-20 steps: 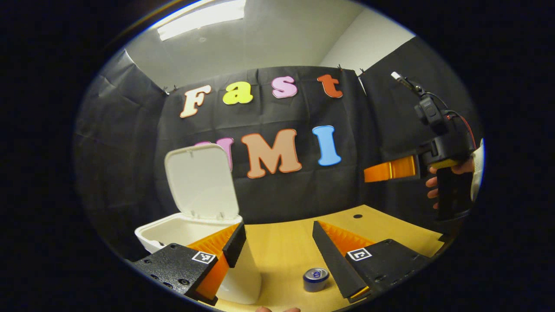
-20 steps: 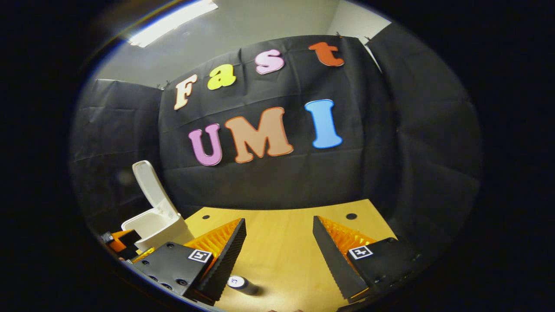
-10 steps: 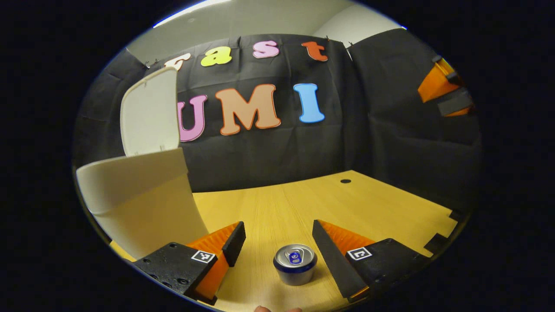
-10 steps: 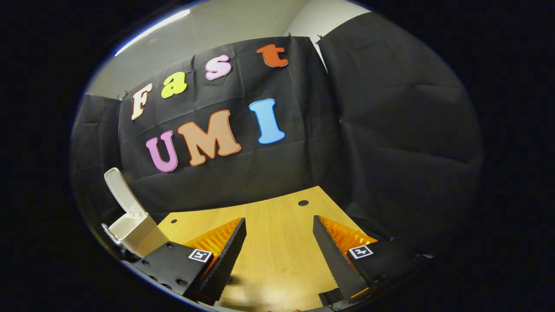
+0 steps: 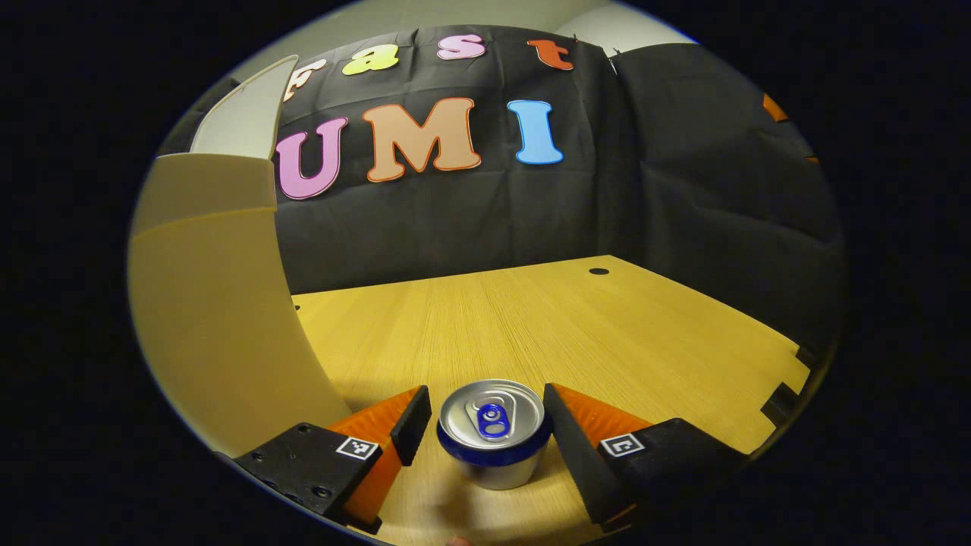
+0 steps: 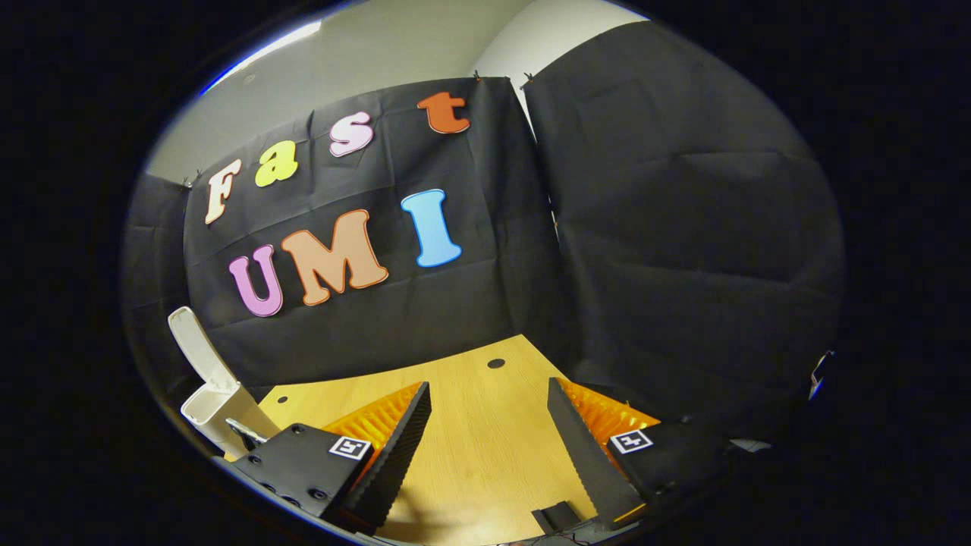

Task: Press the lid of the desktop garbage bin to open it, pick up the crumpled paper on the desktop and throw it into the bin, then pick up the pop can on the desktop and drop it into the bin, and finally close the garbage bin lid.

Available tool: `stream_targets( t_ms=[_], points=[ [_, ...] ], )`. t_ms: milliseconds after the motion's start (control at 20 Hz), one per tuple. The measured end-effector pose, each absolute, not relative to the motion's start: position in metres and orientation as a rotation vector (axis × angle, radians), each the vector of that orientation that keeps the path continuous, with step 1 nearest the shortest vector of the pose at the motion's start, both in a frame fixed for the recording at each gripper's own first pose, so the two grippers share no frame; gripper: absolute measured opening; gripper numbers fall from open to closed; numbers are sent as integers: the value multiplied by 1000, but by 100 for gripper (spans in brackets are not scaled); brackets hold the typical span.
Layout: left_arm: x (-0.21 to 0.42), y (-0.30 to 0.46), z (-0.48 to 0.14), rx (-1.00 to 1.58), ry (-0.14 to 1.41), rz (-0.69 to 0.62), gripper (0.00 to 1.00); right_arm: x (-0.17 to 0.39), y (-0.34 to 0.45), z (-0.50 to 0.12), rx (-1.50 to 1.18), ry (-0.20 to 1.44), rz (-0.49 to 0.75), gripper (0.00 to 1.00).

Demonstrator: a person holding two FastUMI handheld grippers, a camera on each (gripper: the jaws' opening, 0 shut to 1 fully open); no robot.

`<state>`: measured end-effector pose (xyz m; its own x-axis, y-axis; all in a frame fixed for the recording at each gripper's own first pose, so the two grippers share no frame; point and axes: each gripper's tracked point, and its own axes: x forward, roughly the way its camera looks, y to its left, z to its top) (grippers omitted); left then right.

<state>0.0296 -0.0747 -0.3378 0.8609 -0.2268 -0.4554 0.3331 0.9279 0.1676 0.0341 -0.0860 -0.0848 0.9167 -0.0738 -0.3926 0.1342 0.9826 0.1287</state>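
A silver pop can with a blue rim and tab stands upright on the wooden desktop. My left gripper is open and low over the desk. The can sits between its fingers, a thin gap showing at the left one. The white garbage bin looms close on the left, its lid raised. In the right gripper view the bin is small at the far left with its lid up. My right gripper is open over bare desk, with nothing between its fingers.
Black cloth walls close the booth at the back and right. The desktop has a round hole near its far edge and notches along its right edge. A small dark object lies at the near desk edge under the right gripper.
My left gripper dropped down and forward beside the bin until the can came between its fingers. The right gripper swung rightward, leaving the bin farther left in its view.
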Motion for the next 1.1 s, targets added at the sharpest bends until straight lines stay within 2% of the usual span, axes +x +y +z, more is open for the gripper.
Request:
stream_targets(
  t_ms=[50,100,300,500,650,900,950,1000,1100],
  points=[
    [27,-74,-345,246,469,-299,85,31,-87,-85,156,398,-110,94],
    [27,-72,-348,246,483,-292,81,28,-89,-85,154,397,-111,98],
    [25,-71,-338,225,478,-282,79,19,-91,-80,148,378,-114,98],
    [29,-75,-297,196,420,-291,79,11,-89,-84,176,396,-98,98],
    [36,-79,-242,171,341,-293,79,6,-81,-92,168,418,-66,98],
    [49,-77,-113,188,164,-275,78,5,-53,-104,152,452,15,98],
    [53,-71,-84,206,120,-259,78,7,-46,-107,156,455,30,94],
    [56,-64,-58,226,80,-242,78,8,-39,-107,161,456,47,98],
    [63,-47,-15,244,13,-208,78,13,-26,-112,166,466,80,98]
  ],
)
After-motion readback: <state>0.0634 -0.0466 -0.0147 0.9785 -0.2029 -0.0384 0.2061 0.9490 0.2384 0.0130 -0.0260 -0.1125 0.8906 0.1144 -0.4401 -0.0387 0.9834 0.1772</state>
